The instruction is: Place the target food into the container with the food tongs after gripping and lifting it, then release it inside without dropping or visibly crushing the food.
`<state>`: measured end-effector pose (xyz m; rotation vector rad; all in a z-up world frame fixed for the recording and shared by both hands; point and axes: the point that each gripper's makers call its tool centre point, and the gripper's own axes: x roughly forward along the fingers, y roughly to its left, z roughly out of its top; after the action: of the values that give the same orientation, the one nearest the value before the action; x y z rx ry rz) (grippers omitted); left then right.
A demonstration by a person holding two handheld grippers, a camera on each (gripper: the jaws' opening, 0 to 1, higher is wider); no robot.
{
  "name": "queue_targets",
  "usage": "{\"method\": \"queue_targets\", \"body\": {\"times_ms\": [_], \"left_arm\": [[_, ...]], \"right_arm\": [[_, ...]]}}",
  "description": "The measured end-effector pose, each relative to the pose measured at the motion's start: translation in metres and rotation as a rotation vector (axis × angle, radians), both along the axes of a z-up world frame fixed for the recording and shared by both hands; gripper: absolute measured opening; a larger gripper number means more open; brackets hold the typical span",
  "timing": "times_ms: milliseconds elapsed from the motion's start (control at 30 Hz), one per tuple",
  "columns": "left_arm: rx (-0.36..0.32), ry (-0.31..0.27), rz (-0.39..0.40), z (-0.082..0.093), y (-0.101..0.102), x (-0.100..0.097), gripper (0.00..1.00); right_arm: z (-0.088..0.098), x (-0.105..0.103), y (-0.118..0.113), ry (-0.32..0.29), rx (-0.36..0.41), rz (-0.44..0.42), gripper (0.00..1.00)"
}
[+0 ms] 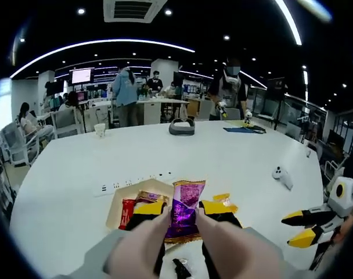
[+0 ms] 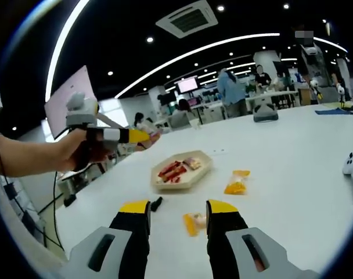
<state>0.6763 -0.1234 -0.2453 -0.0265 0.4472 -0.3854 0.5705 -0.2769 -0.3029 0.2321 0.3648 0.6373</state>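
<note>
Left gripper (image 1: 184,216) had its jaws clamped on a purple snack packet (image 1: 184,210), lifted clear above the white table (image 1: 234,157) and hanging right over the tray (image 1: 122,199), where red and yellow packets already lay. Right gripper (image 2: 177,210) idled with its jaws apart, holding nothing. Grip and lift looked done; lowering and a gentle release remained. Two orange packets (image 2: 237,182) waited on the table beside the tray's near edge.

Bright ceiling strips (image 1: 101,43) glare; fisheye bends edges, foreground blurs softly.
</note>
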Motion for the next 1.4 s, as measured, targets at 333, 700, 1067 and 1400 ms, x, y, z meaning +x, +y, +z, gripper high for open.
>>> {"method": "queue_targets", "body": {"times_ms": [333, 700, 1067, 1400], "left_arm": [[-0.005, 0.002, 0.008, 0.004, -0.007, 0.023, 0.20], [-0.018, 0.005, 0.033, 0.013, 0.001, 0.046, 0.20], [-0.021, 0.020, 0.044, 0.005, 0.003, 0.051, 0.20], [-0.044, 0.032, 0.064, -0.001, 0.004, 0.064, 0.20]], "right_arm": [[-0.009, 0.003, -0.016, 0.014, -0.015, -0.025, 0.38], [-0.020, 0.009, -0.025, 0.041, -0.019, -0.053, 0.37], [-0.023, 0.015, -0.025, 0.050, -0.027, -0.064, 0.37], [-0.029, 0.018, -0.028, 0.063, -0.046, -0.073, 0.36]]}}
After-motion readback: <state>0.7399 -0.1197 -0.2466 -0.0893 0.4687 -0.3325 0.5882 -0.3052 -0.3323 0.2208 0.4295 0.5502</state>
